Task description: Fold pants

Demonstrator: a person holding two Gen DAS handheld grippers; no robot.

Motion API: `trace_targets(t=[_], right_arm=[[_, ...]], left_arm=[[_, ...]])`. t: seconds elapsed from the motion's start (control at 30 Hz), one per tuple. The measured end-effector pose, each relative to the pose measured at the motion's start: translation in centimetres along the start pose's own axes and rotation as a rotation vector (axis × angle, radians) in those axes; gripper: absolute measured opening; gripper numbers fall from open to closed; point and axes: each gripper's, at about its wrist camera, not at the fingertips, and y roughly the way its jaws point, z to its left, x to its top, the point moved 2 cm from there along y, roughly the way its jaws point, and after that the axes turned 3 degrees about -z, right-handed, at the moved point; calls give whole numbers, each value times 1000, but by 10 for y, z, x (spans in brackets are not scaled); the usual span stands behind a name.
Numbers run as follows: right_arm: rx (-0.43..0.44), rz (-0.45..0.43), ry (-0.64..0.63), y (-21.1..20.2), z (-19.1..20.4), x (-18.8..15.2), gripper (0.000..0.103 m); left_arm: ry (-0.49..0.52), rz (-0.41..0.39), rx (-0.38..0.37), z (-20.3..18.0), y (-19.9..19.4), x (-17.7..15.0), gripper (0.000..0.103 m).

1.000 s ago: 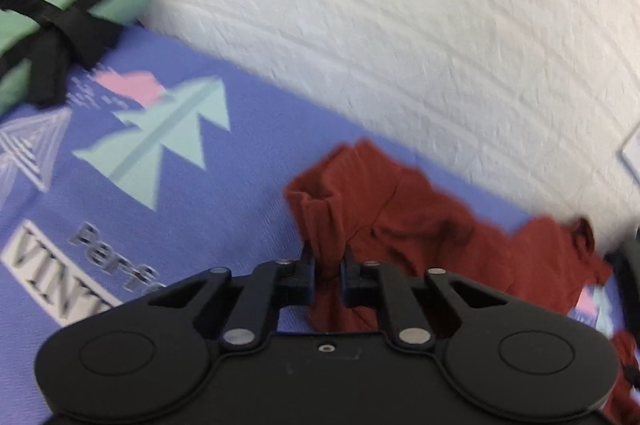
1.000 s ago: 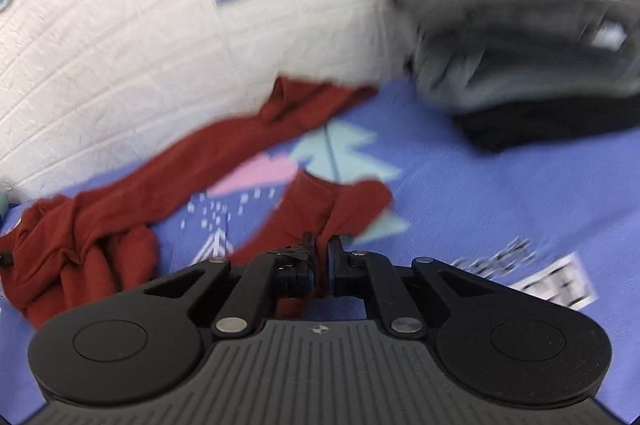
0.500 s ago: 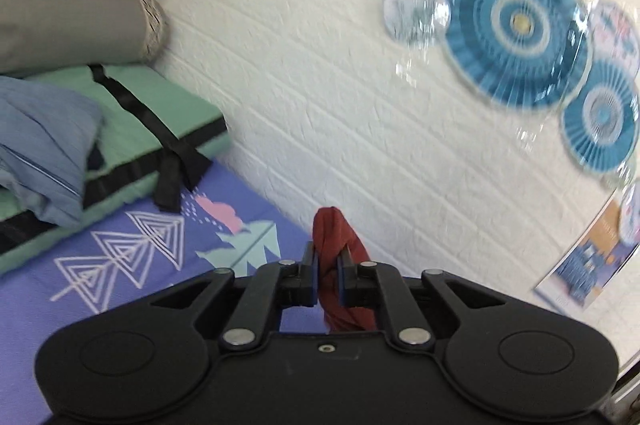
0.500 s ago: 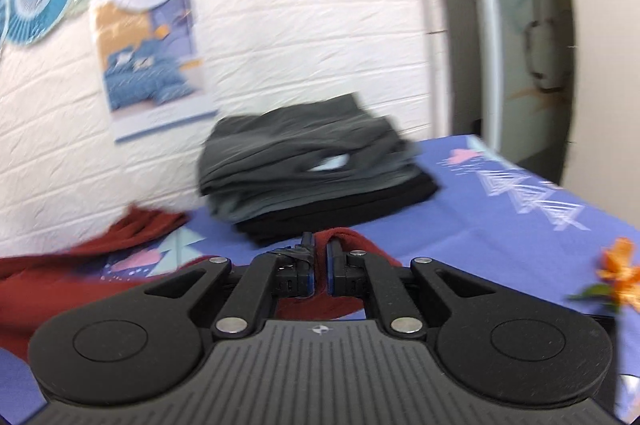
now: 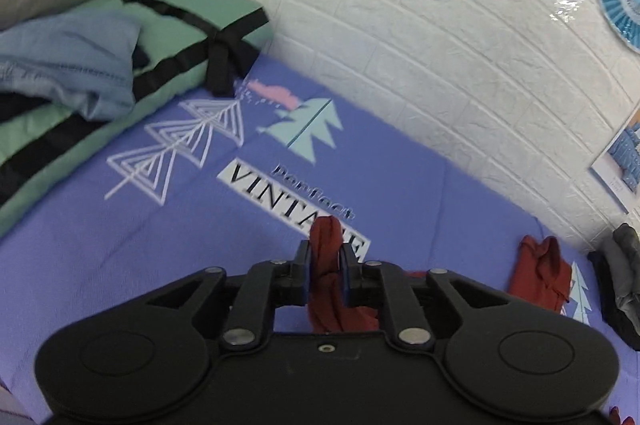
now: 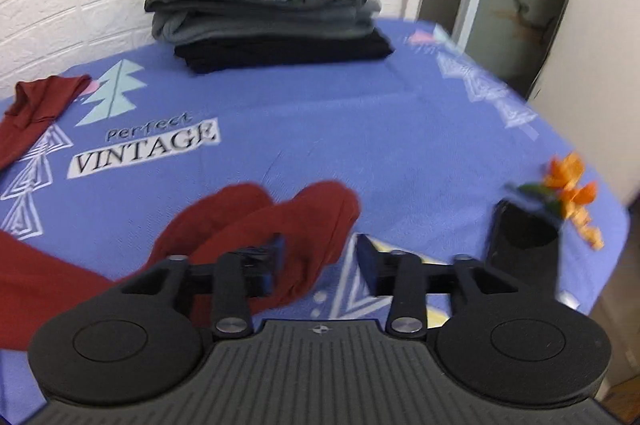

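Purple printed bedsheet [image 6: 360, 129] spreads wide, bare toward its right edge.
Left claw [image 5: 325, 257] clenches red pants [image 6: 256, 225] fabric; right claw [image 6: 320, 257] gapes, pants lying beneath its left finger.

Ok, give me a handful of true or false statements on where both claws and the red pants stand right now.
1. The left claw is shut on the red pants. True.
2. The right claw is clamped on the pants. False: it is open, with cloth lying between its fingers.
3. A stack of folded dark clothes sits by the wall. True.
4. The bedsheet is green. False: it is purple-blue.
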Motion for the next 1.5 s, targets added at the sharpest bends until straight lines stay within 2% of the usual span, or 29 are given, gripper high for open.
trace_targets(t=[0.1,0.2,0.3,0.37,0.47,0.5,0.53,0.57,0.6,0.73,0.83,0.93,1.1,1.2,1.27,1.3,1.33,1.37,1.4,1.43,1.5], right_arm=[[73,-137,30,-23,11,26,98],[227,-204,41,-34,41,50,98],[416,-190,15,-28,89,64,99],[514,-173,-25,-15,127,67,98],[608,-156,-90,4,180,75,97],[636,-147,-97,11,194,79,97],[661,-136,-99,18,208,82,97],[683,-128,-99,23,218,85,97],[699,-124,-103,29,229,88,97],[725,-118,-143,56,267,102,97],[712,-117,-169,69,286,104,97],[700,-104,-188,85,300,105,97],[669,-105,-210,106,314,108,97],[655,-96,-219,115,322,110,95],[652,-82,-231,120,326,111,83],[654,-76,-233,121,327,112,69],[658,-68,-232,122,327,112,46],[661,-64,-227,122,325,112,31],[658,-71,-219,119,322,114,6],[653,-86,-207,115,316,116,3],[649,-129,-179,102,300,124,3]], left_arm=[[0,-8,5,8,-3,-2,16],[13,-27,5,8,-8,-1,17],[18,-32,-4,6,-10,1,16],[26,-37,-11,5,-12,3,16],[60,-43,-8,3,-13,4,16],[74,-46,-4,2,-14,4,20],[88,-47,1,3,-14,4,44],[98,-46,4,4,-14,3,87],[102,-47,13,6,-13,2,103],[100,-27,33,18,-6,-2,103],[66,25,40,27,5,-7,103],[73,76,39,32,14,-18,103],[86,147,-14,33,27,-35,103],[120,137,-24,28,37,-36,103],[139,151,-1,26,47,-37,103],[146,163,14,25,52,-38,103],[154,164,18,24,54,-39,103],[166,161,16,23,53,-41,103],[190,162,18,22,53,-42,67],[216,162,24,20,52,-43,0],[194,154,10,20,47,-39,0]])
